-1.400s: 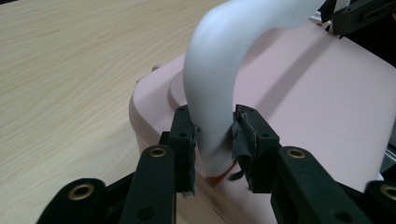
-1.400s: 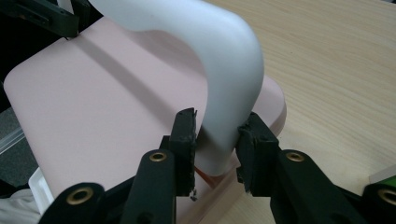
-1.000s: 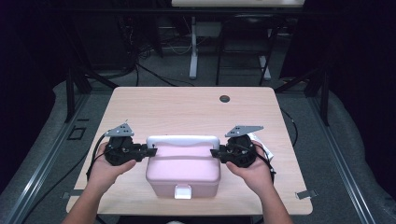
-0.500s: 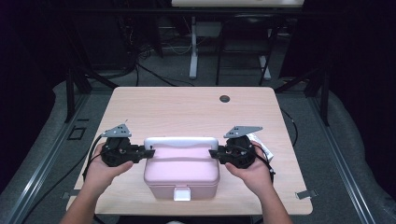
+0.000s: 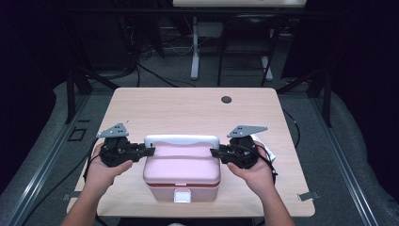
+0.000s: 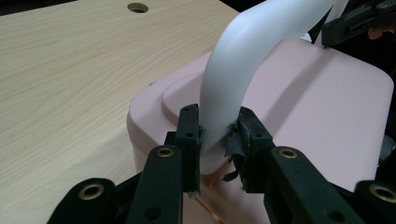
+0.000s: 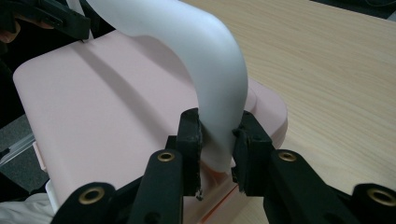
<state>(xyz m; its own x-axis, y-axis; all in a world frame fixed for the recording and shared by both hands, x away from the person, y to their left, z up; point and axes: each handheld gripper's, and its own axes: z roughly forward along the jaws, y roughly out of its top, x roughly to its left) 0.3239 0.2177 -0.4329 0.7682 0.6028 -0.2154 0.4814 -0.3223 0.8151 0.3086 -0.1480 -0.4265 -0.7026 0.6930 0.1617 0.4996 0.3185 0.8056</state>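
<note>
Resting at the near edge of the surface (image 5: 188,106), pink box (image 5: 182,170): rigid smooth plastic, probably light, slippery; best held at the white handle (image 5: 182,141) ends, where left claw (image 6: 218,135) and right claw (image 7: 216,135) clamp it.

No readable txt anywhere: no labels, brands, nos. or signs on the pink box (image 5: 181,170), its white handle (image 5: 182,140), or the surface (image 5: 188,108). Same in both gripper views, nothing legible.
</note>
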